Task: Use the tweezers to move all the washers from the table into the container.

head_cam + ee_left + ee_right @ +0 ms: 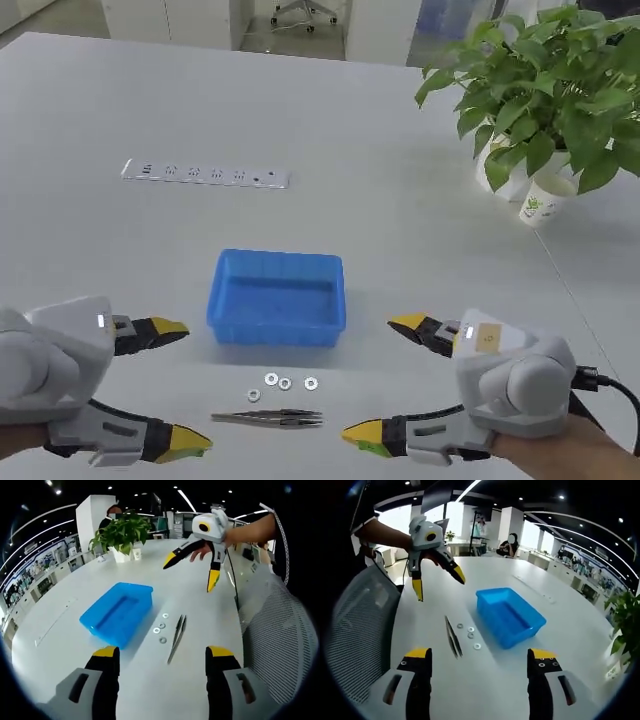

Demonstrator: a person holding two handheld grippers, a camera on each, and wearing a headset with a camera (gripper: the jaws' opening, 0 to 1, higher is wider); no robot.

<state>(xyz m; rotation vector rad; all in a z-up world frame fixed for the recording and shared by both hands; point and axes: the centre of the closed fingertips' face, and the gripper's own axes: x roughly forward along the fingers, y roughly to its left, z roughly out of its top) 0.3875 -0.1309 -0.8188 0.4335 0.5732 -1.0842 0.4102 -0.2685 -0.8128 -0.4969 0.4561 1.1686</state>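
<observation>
Four washers (285,383) lie on open table (400,150) between tweezers (268,417) and container (276,330).

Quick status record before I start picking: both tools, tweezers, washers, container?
left tool: open, holding nothing, left of the washers
right tool: open, holding nothing, right of the washers
tweezers: lying flat on the table, ungripped, on the near side of the washers
washers: four, on the table between tweezers and container
container: blue, open top, no washers seen inside
progress: nothing moved yet
</observation>
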